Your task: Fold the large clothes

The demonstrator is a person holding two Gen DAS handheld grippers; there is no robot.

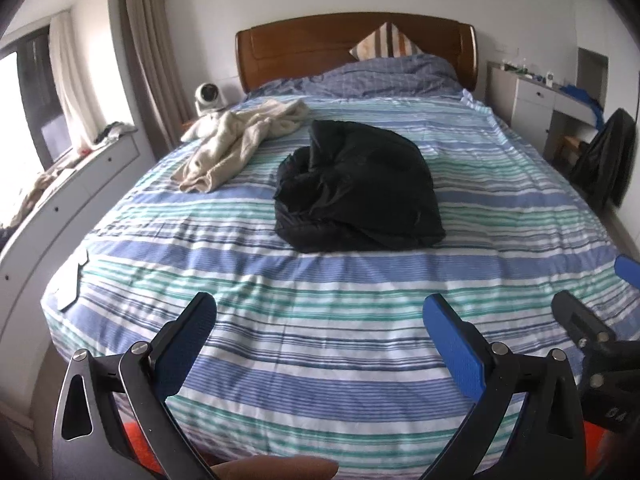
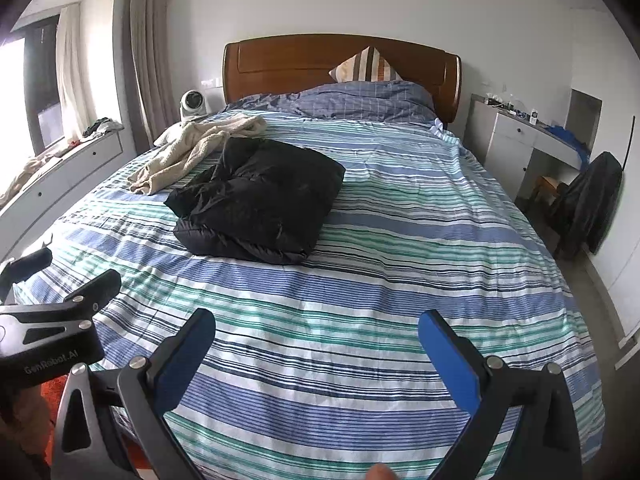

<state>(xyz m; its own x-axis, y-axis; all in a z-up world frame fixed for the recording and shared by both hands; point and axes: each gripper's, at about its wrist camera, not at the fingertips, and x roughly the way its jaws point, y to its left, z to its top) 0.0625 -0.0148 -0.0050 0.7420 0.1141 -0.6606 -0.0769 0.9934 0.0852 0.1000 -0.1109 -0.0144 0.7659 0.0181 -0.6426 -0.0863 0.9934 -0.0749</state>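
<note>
A black padded jacket [image 1: 356, 188] lies folded into a thick bundle in the middle of the striped bed [image 1: 320, 340]; in the right wrist view the jacket [image 2: 260, 196] sits left of centre. A beige fleece garment [image 1: 240, 140] lies crumpled beyond it at the bed's left side, also visible as the beige garment [image 2: 196, 148]. My left gripper [image 1: 320, 312] hovers open over the bed's foot, well short of the jacket, holding nothing. My right gripper [image 2: 316, 328] is open and empty too, beside the left one. The right gripper's fingers [image 1: 580, 320] show at the left view's right edge.
A wooden headboard [image 1: 356, 44] with a striped pillow [image 1: 384, 44] and blue quilt stands at the far end. A small white fan [image 1: 208, 98] is at the left, a white desk [image 2: 520, 140] and a chair draped in dark cloth [image 2: 588, 200] at the right. A window ledge with drawers [image 1: 60, 200] runs along the left.
</note>
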